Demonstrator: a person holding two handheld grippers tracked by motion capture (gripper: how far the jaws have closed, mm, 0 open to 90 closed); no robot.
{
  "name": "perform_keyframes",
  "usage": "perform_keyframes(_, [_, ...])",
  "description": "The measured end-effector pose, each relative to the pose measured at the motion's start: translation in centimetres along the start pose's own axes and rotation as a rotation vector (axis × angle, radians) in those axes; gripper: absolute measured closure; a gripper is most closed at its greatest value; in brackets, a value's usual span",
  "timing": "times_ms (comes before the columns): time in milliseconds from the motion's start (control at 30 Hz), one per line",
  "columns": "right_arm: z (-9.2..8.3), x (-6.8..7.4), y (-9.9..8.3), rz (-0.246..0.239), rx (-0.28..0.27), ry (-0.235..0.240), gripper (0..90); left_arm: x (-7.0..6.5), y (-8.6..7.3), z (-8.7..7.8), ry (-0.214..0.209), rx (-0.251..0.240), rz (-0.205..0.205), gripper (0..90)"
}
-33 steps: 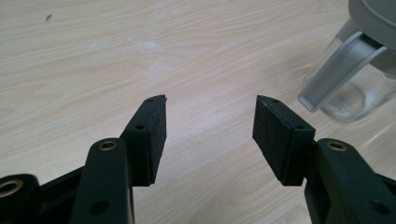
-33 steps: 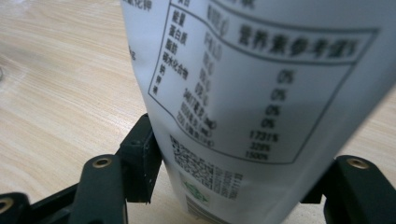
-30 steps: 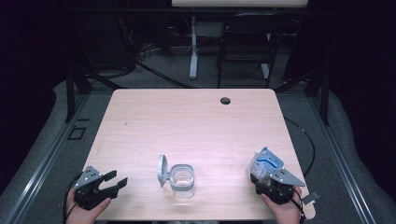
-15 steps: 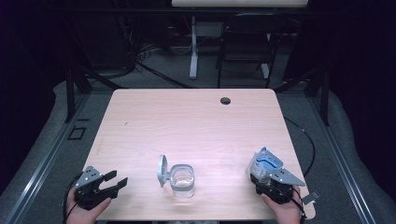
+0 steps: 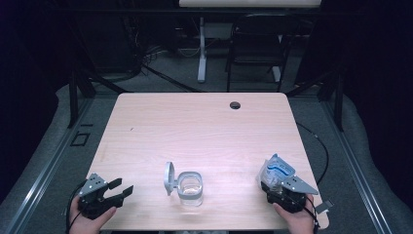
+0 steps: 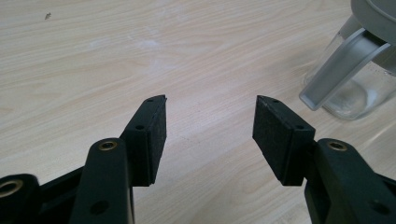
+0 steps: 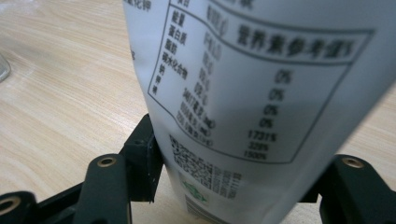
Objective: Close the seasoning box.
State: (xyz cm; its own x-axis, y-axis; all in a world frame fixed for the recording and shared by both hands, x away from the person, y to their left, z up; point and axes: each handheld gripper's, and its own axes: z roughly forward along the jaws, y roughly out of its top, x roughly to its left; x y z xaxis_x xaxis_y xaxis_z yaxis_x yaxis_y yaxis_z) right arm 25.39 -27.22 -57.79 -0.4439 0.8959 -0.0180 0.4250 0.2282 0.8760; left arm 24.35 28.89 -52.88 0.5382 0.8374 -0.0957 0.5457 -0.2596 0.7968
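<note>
A: High view, item one: wooden table [image 5: 195, 126], pale grain, with a dark round grommet hole [image 5: 235, 105] near its far edge.

B: Next down?

A: Clear container [image 5: 189, 187], squarish, near the front edge at centre, its grey hinged lid [image 5: 168, 176] standing open on its left. Then the white pouch [image 5: 275, 170], printed in blue, at front right, well apart from the container.

B: Held?

A: Yes. The right gripper [image 5: 286, 194] has its jaws closed on the pouch's lower part; the right gripper view shows the pouch [image 7: 252, 93] upright between them, nutrition table facing the camera. The left gripper [image 5: 119, 190] sits at front left, jaws spread wide with nothing between; in the left gripper view [image 6: 210, 126] the container [image 6: 355, 88] lies off to the right.

B: Handling note?

A: Judgement only: the work looks like emptying the pouch into the container. Carry it over the mouth before tilting, keep the grip low so the top stays free, and steady the container with the left gripper so it does not slide.

B: Gaps in the record?

A: Whether the pouch top is torn open cannot be told. The pouch's print is blurred, its top is cropped in the right gripper view, and whether the container holds anything is unclear.
</note>
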Motion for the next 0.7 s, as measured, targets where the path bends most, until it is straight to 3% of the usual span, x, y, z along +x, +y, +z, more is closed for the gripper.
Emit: perform_keyframes(700, [0.07,0.26,-0.09,0.013,-0.014,-0.009,39.9,0.11,-0.05,-0.01,0.006,0.009,0.001,45.2])
